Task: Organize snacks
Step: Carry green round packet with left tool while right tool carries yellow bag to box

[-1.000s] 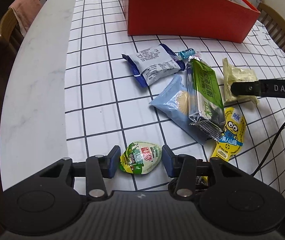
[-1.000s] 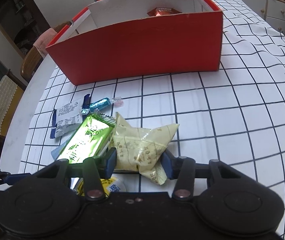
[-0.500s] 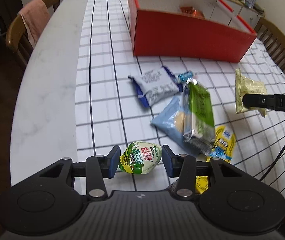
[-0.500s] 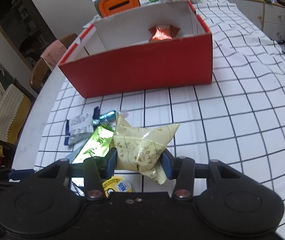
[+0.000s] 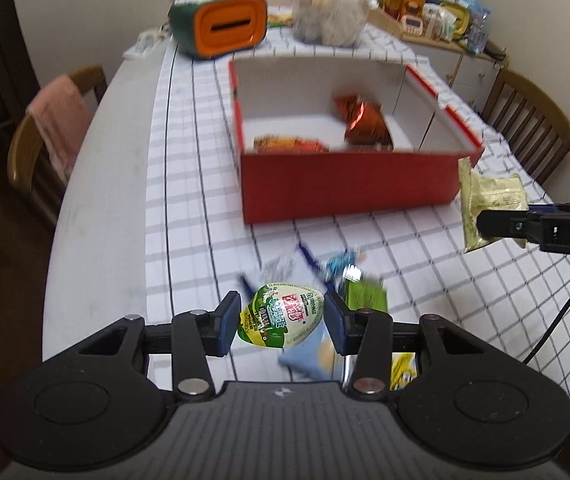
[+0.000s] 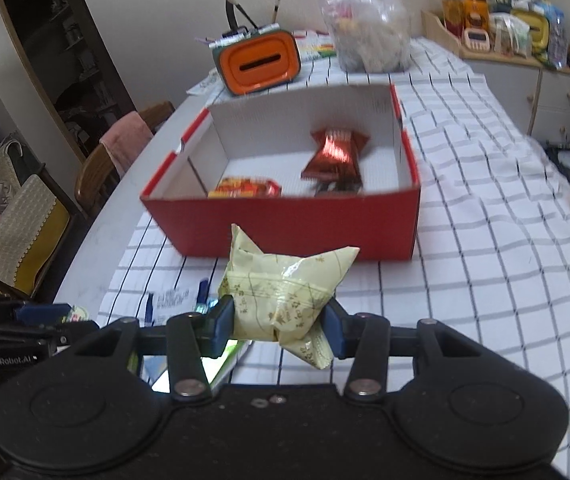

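Note:
My left gripper (image 5: 281,323) is shut on a green egg-shaped jelly cup (image 5: 281,321), held in the air above the table. My right gripper (image 6: 279,326) is shut on a pale yellow snack packet (image 6: 281,292), also lifted; that packet (image 5: 487,196) shows at the right of the left wrist view. Ahead stands the open red box (image 6: 285,232) with a shiny red-brown packet (image 6: 335,154) and an orange-yellow packet (image 6: 245,189) inside. Loose snacks remain on the checked cloth below: a white-blue packet (image 6: 171,300), a green bar (image 5: 365,295), a light blue bag (image 5: 309,356).
An orange and green holder (image 6: 259,62) with pens, a lamp and a clear plastic bag (image 6: 369,40) stand behind the box. Wooden chairs (image 5: 533,128) sit at both sides; one carries a pink towel (image 5: 59,120). A cabinet with jars (image 6: 505,36) is at the back right.
Both grippers have risen with their snacks still held, and the views have tilted up, so the inside of the red box and the back of the table now show.

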### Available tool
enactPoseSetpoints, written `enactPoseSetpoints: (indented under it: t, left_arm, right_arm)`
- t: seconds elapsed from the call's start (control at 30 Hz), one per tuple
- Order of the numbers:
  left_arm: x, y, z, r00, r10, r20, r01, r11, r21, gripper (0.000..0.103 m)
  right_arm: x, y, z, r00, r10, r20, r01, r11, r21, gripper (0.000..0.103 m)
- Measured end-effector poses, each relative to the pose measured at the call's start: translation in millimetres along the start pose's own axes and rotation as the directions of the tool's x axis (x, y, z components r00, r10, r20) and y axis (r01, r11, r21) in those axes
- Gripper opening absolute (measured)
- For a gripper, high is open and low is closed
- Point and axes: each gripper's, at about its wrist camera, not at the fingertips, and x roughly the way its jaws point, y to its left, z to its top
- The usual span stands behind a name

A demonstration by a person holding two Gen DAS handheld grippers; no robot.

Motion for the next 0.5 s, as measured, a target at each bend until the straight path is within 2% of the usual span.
enactPoseSetpoints:
  t: [0.37,0.5]
  left_arm:
    - [-0.5,-26.7,64.7,0.994,0.007,0.106,-0.015,0.997,0.076,0.044]
    - [9.5,-33.3,86.4,0.992,0.025,0.120,-0.035,0.996,0.080,0.044]
  right_arm:
    - [1.2,-13.2,50.6,0.997,-0.020,0.077,0.025,0.998,-0.052,0.046]
    - [7.2,-19.0,68.5,0.996,-0.024,0.091,0.030,0.997,-0.064,0.046]
